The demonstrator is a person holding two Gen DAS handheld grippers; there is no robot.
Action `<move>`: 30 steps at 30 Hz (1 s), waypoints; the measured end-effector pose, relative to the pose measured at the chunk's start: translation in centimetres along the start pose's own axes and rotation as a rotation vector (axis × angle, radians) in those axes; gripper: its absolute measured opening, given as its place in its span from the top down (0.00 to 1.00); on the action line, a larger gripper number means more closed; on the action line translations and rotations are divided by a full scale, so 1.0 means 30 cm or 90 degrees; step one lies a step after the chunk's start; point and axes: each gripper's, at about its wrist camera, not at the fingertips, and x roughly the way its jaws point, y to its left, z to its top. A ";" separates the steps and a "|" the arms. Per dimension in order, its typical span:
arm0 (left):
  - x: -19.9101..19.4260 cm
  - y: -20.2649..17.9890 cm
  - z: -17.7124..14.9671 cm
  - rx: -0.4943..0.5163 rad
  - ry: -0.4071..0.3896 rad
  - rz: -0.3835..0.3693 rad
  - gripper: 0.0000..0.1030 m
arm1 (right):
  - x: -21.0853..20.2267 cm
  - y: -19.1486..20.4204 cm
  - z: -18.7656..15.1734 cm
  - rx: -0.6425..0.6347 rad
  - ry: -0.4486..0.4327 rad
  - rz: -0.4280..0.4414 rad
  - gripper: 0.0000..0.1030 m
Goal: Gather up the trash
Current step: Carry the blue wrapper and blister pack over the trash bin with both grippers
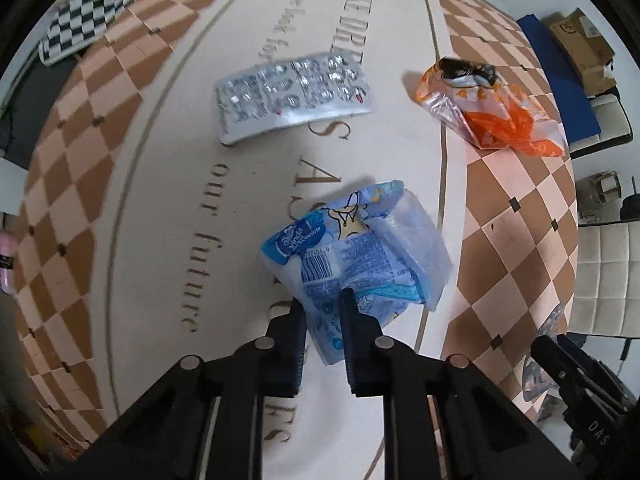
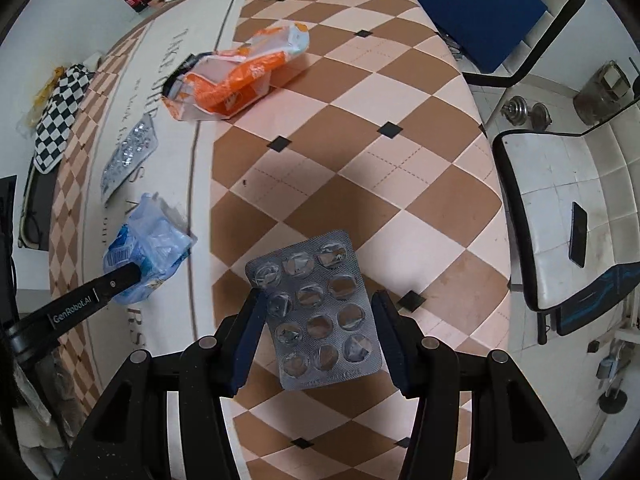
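Observation:
My left gripper (image 1: 323,300) is shut on a crumpled blue tissue wrapper (image 1: 356,248), which also shows in the right wrist view (image 2: 150,246). A long silver blister pack (image 1: 288,94) lies beyond it on the tablecloth, and an orange snack wrapper (image 1: 492,108) lies to the far right; both also show in the right wrist view, the long pack (image 2: 128,156) and the wrapper (image 2: 236,76). My right gripper (image 2: 318,298) is open, its fingers on either side of an empty grey blister pack (image 2: 320,316) on the checkered cloth.
The table (image 2: 360,140) has a brown and pink checkered cloth with a cream lettered centre. A black and white checkered cloth (image 1: 92,4) lies at the far edge. White chairs (image 2: 568,208) with a phone (image 2: 579,234) stand to the right, beside a blue cushion (image 2: 472,4).

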 end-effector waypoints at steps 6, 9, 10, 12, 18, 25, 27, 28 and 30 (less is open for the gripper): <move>-0.142 0.020 -0.088 0.035 -0.051 0.037 0.89 | -0.046 0.074 -0.059 -0.005 -0.020 0.010 0.45; -0.228 0.053 -0.177 0.056 -0.083 0.051 0.89 | -0.106 0.096 -0.126 -0.003 -0.039 0.014 0.45; -0.242 0.061 -0.197 0.062 -0.090 0.056 0.89 | -0.124 0.104 -0.147 -0.003 -0.046 0.014 0.45; -0.279 0.097 -0.239 0.074 -0.112 0.056 0.89 | -0.168 0.129 -0.206 -0.004 -0.062 0.018 0.45; -0.418 0.203 -0.444 0.114 -0.164 0.047 0.89 | -0.296 0.220 -0.477 0.005 -0.111 0.027 0.46; -0.514 0.402 -0.771 0.152 -0.174 0.017 0.89 | -0.374 0.348 -0.891 0.019 -0.128 0.028 0.56; -0.496 0.454 -0.857 0.155 -0.158 0.019 0.89 | -0.372 0.370 -1.023 0.033 -0.125 0.038 0.56; -0.474 0.480 -0.894 0.152 -0.146 0.023 0.89 | -0.369 0.371 -1.073 0.040 -0.124 0.039 0.56; -0.423 0.525 -0.942 0.136 -0.116 0.023 0.89 | -0.338 0.358 -1.158 0.067 -0.111 0.046 0.56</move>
